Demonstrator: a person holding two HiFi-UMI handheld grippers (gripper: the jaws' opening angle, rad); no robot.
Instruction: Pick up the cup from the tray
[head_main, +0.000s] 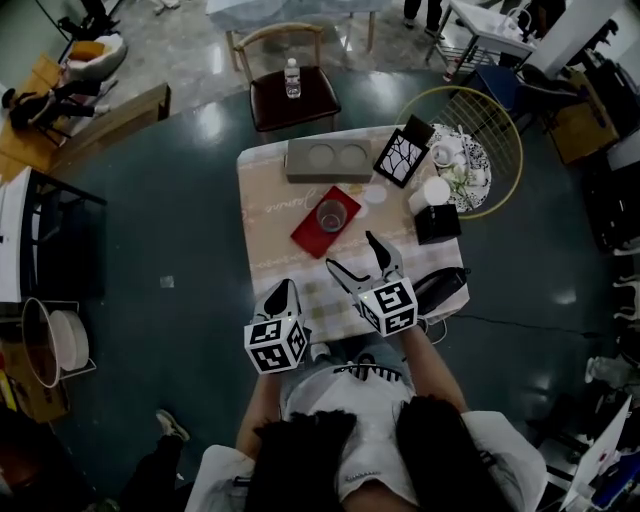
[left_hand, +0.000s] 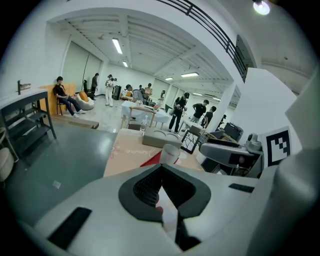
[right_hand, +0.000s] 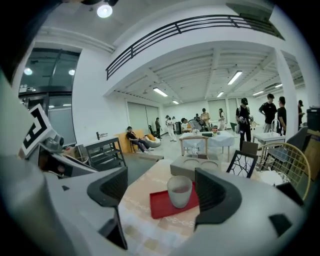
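Frosted translucent cup (right_hand: 180, 191) is sitting on red rectangular tray (right_hand: 159, 205); wide-open right gripper (head_main: 352, 252) is facing it, left gripper (head_main: 283, 292) idling closed.

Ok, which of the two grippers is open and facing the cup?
The right gripper: its jaws stand apart, framing the cup on the red tray ahead. The left gripper has its jaws together, holding nothing.

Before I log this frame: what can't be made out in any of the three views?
- Cup contents: the frosted wall hides them in the right gripper view, and the cup is too small in the head view.
- Red tray: the left gripper view shows only a sliver behind the shut left claw.
- Bottle label: too small in the head view.
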